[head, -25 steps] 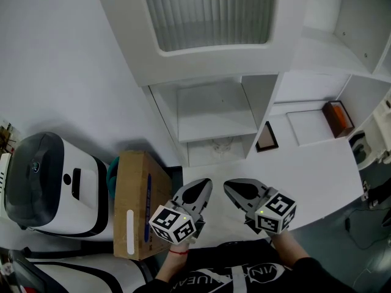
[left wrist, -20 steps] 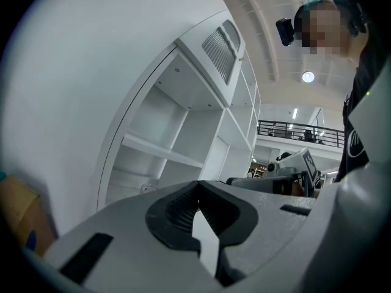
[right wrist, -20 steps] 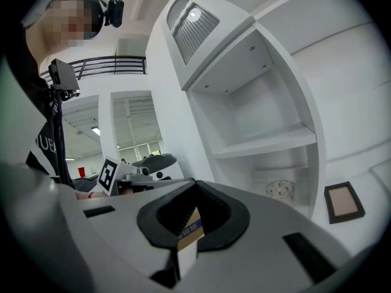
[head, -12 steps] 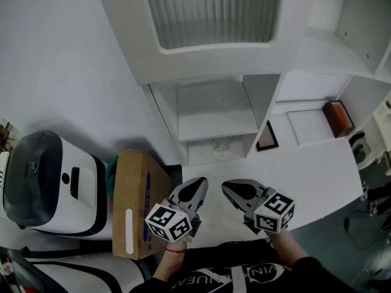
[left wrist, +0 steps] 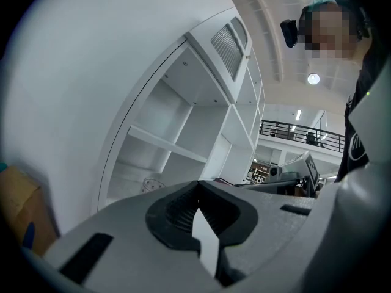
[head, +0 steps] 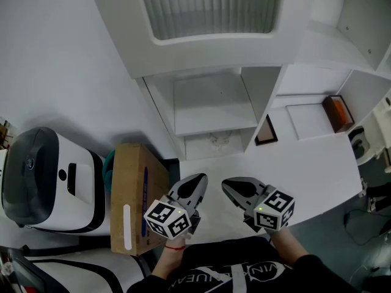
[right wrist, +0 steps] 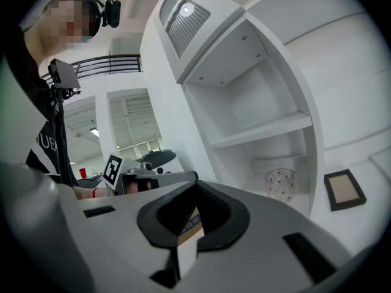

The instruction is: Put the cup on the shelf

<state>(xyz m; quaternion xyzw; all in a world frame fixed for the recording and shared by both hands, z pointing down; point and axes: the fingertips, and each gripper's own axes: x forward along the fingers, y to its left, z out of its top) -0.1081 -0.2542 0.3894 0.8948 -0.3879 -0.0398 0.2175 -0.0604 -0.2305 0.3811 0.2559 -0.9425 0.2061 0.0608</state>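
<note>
Two grippers idle, cup untouched
Almost nothing has changed over the last second: left gripper [head: 200, 179] and right gripper [head: 227, 184] keep station in front of the shelf unit [head: 157, 112], fingers clenched on nothing. The cup [head: 221, 140] stands in the unit's lowest bay, under the shelf board [head: 208, 102]. The reach appears not yet begun.

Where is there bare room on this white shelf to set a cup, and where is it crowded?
The middle board is bare from side wall to side wall. So is the countertop in front of the frame and brown box. The bottom compartment is tighter: the glass cup stands there.
</note>
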